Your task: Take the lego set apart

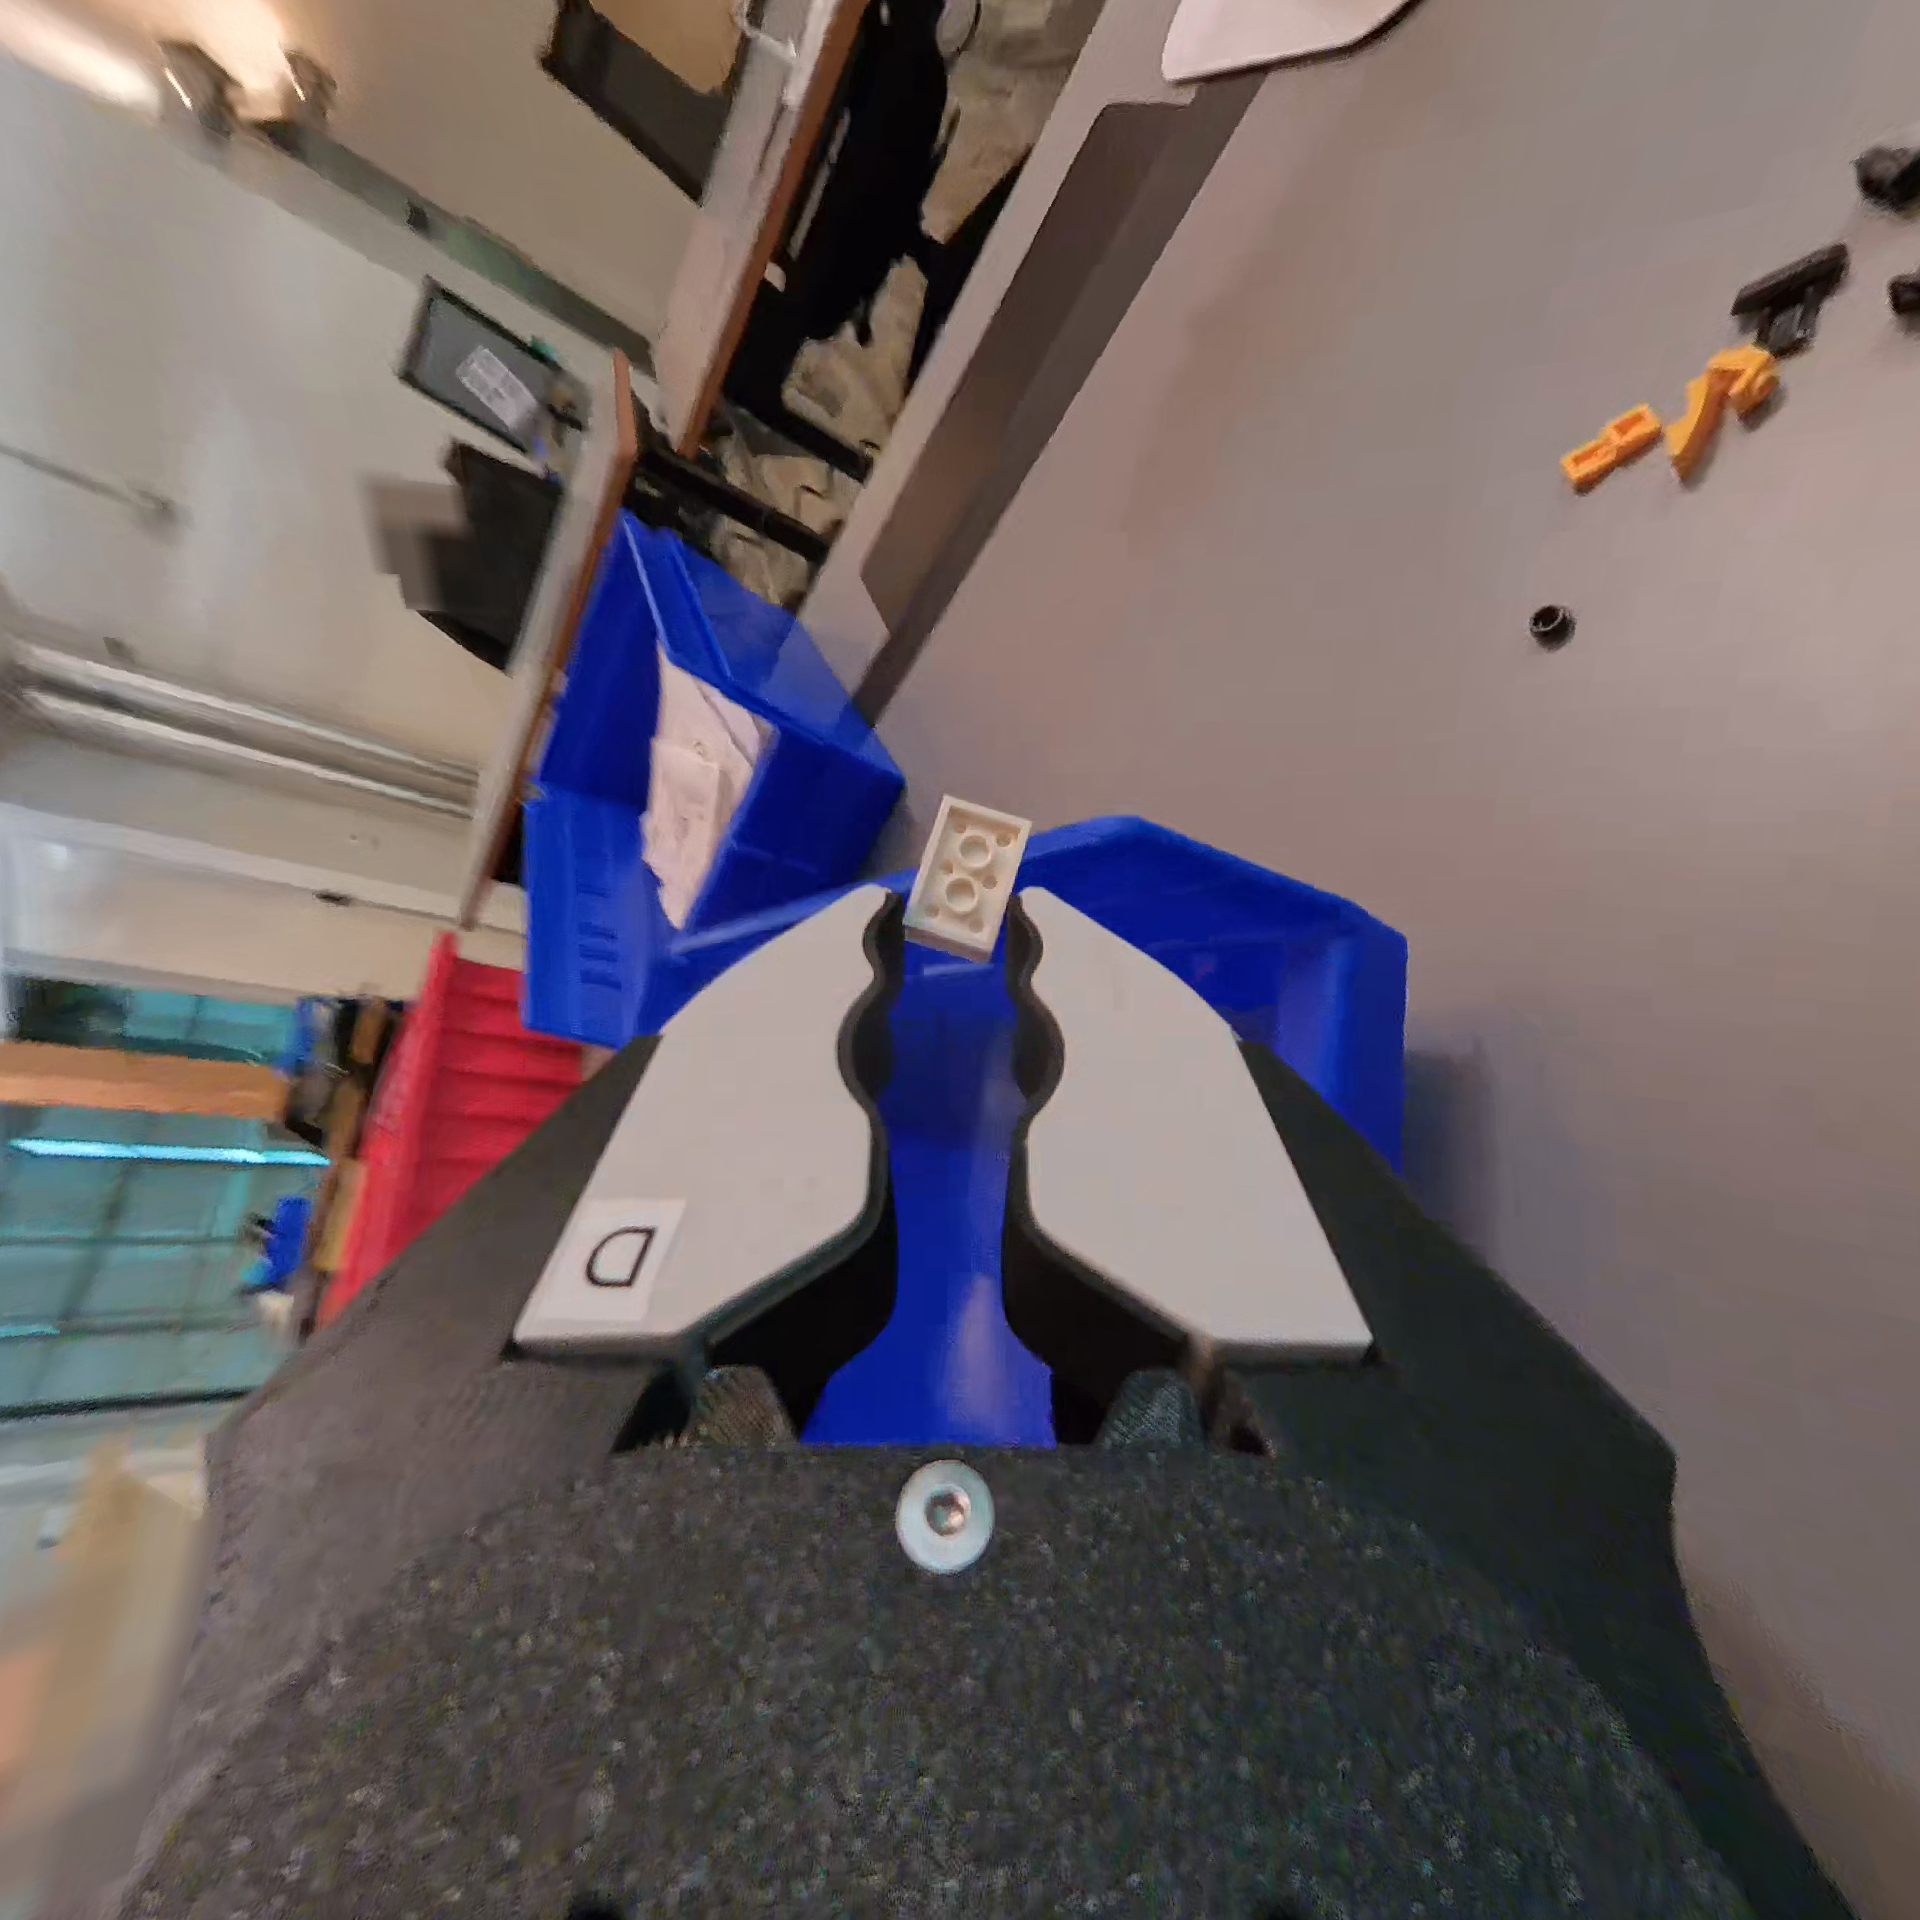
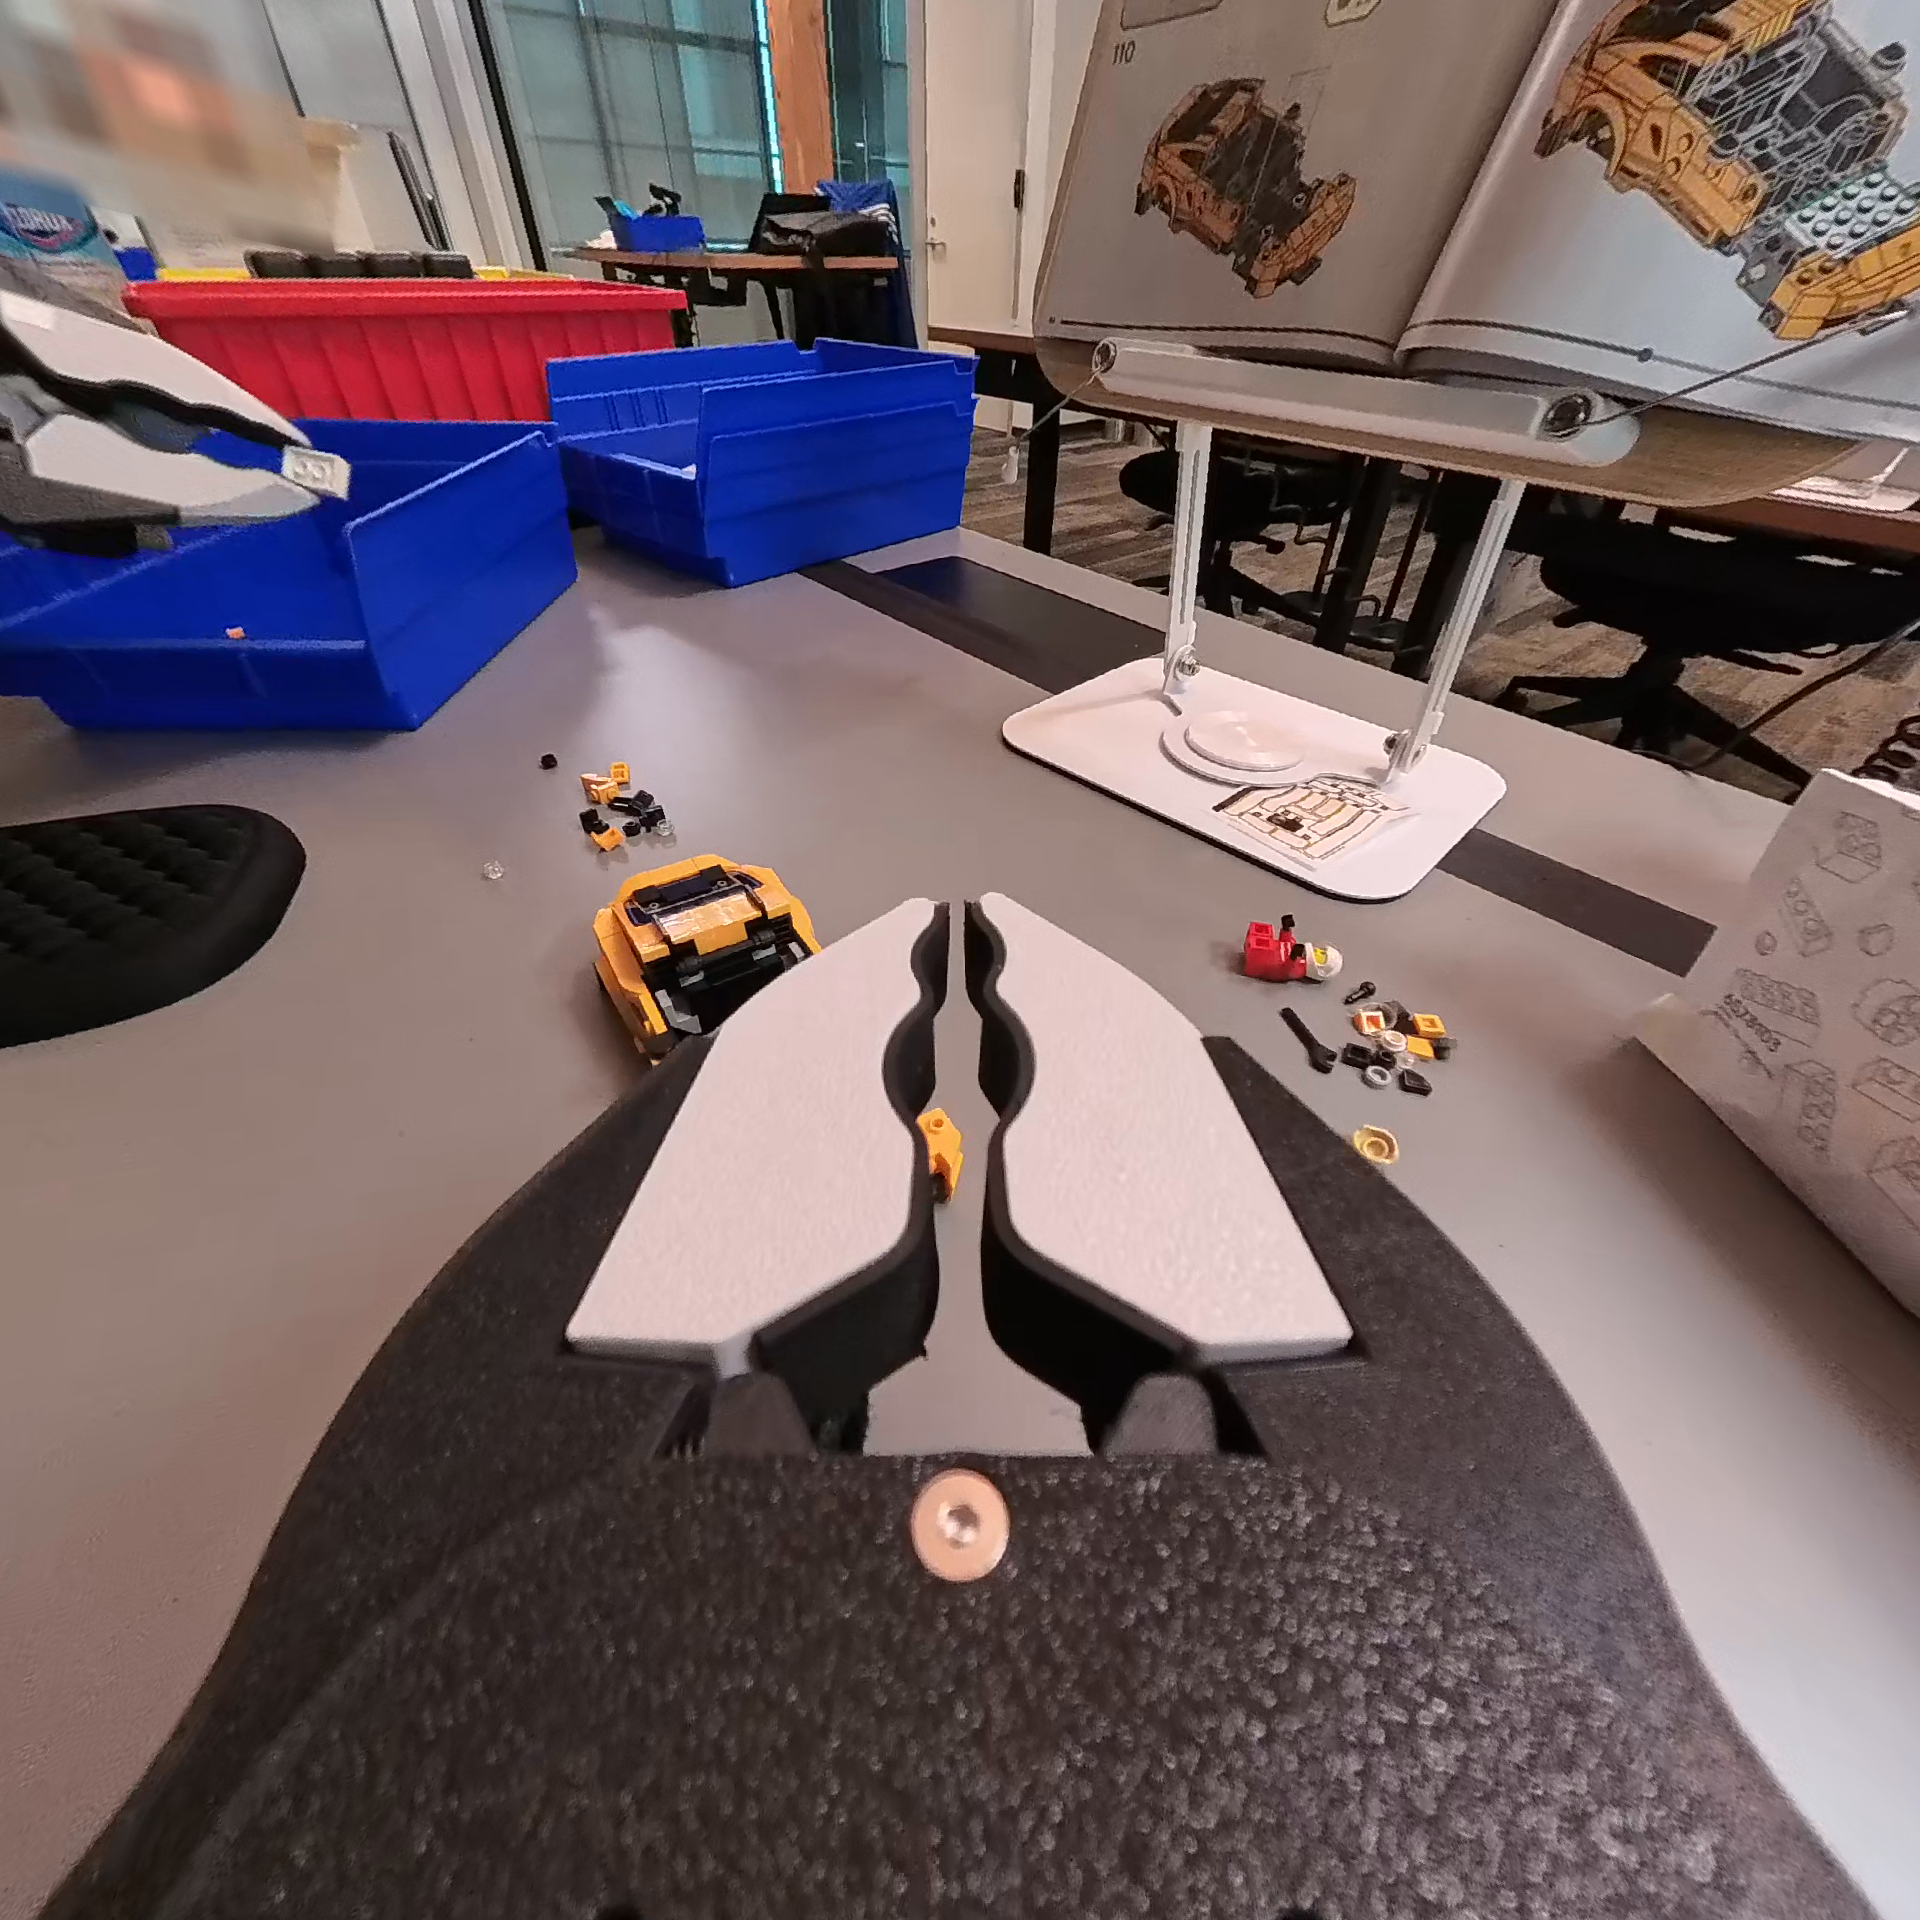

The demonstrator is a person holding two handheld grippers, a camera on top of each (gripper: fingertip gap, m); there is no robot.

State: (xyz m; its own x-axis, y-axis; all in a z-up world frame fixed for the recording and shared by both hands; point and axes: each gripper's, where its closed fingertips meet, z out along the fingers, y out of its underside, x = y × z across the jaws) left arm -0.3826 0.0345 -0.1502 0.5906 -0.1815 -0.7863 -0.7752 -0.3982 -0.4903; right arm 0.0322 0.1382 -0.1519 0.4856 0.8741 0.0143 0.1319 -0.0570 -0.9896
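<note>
Lego car (image 2: 698, 948), yellow and black, sits on the grey tabletop (image 2: 831, 707) just left of the right gripper (image 2: 957, 914)
Left gripper (image 1: 951, 914) pinches a white plate (image 1: 966, 875) in its fingers over a blue bin (image 2: 312, 613); the right fingers are nearly closed on nothing, a small yellow piece (image 2: 940, 1141) lying beneath them. Loose pieces (image 2: 1387, 1039), a minifigure (image 2: 1288, 951) and a book stand (image 2: 1257, 779) lie near

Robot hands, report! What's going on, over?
Left gripper pinching white plate over blue bin. Right gripper shut, empty. Yellow car waiting. Nothing blocking.
</note>
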